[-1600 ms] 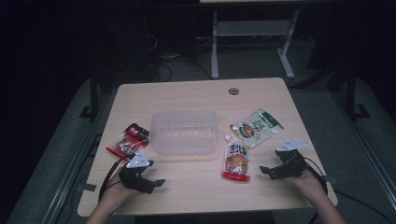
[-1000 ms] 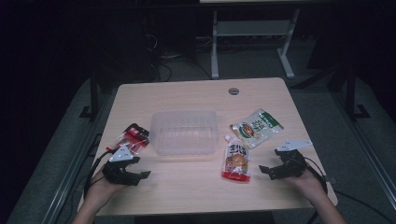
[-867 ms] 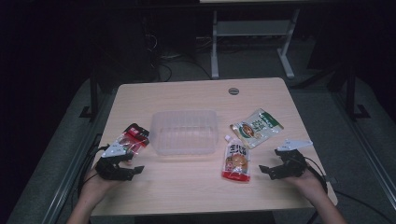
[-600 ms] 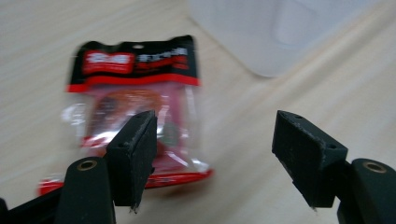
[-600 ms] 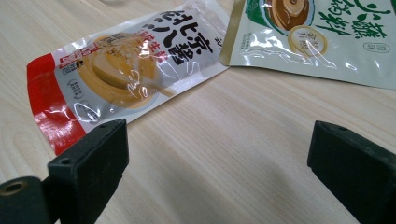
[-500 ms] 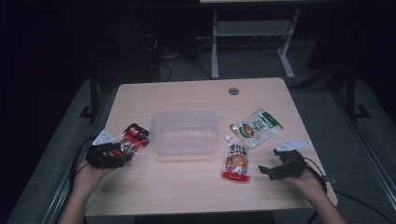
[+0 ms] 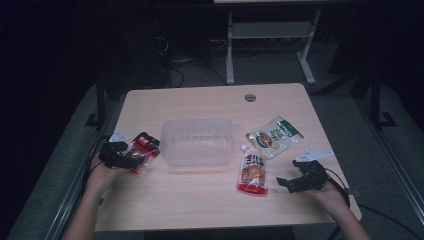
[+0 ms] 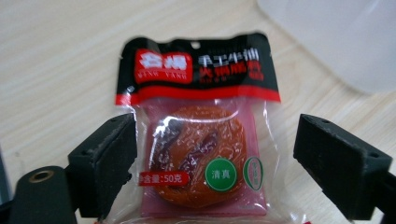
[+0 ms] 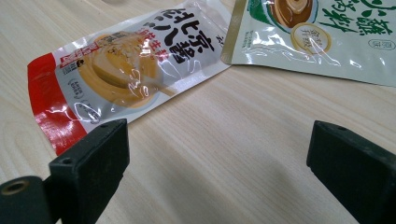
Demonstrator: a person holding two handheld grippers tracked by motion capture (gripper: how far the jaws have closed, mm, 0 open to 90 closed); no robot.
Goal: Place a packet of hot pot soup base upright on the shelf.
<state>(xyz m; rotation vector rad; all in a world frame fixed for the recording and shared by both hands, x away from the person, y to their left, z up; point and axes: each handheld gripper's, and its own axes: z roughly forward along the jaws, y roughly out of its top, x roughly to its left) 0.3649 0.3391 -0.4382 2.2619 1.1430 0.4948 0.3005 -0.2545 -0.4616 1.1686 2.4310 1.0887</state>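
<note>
Your left gripper (image 7: 131, 161) sits just left of the clear plastic tray (image 7: 198, 141), and its jaws stand apart with the red-and-black snack packet (image 8: 201, 135) lying between them; in the left gripper view the packet's lower end reaches down between the two pads, the left pad at or just over the packet's edge and the right pad well clear of it. The packet's long axis runs straight ahead along the jaws, black header farthest from you, with the tray's corner beyond it to the upper right. So the closing move, as I judge it, turns on the jaws squeezing across the packet's short width; shift a little so it sits centred before you close, or the left pad may catch only the film. Right of the tray lies the orange-and-red pouch (image 7: 253, 172), and beyond it the green-and-white pouch (image 7: 275, 136), their corners touching or just overlapping. Your right gripper (image 7: 291, 183) rests farther right, jaws wide apart over bare tabletop (image 9: 219, 154), holding nothing, with the orange-and-red pouch just ahead and left of its pads.
</note>
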